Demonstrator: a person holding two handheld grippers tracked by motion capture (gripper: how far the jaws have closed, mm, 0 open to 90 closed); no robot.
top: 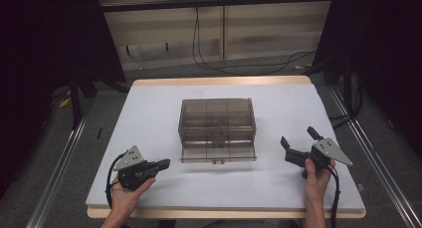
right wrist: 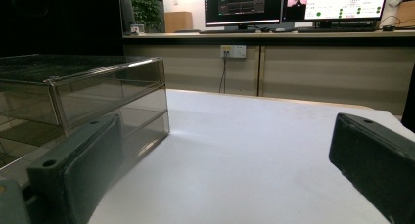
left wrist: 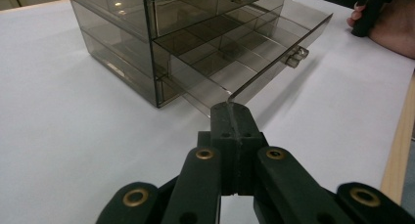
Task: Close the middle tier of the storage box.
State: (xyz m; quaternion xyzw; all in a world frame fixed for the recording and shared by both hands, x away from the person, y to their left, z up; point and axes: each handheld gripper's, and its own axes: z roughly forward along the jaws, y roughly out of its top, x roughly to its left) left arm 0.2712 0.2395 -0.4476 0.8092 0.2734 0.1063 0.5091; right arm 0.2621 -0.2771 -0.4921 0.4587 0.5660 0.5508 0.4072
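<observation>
From the high view, the smoky clear drawer box [top: 217, 123] sat mid-bench [top: 149, 113], its lower drawer [top: 218, 152] pulled out toward me, which I judged was why both my hands rested low at the near edge, one to each side of it. My left gripper [top: 161, 164] lay pointed at the drawer's near left corner, jaws pressed together; my right gripper [top: 298, 142] stood well apart on the other side, jaws spread wide, wrist cocked upward.

In the left gripper view, my jaws met flush with nothing between them (tips just short of the drawer [left wrist: 244, 57] corner), and the small knob [left wrist: 293, 56] on its front faced away to the right.

In the right gripper view, the two pads [right wrist: 78, 170] stood far apart over bare bench [right wrist: 254, 150], the box [right wrist: 83, 94] at the left, not between them.
</observation>
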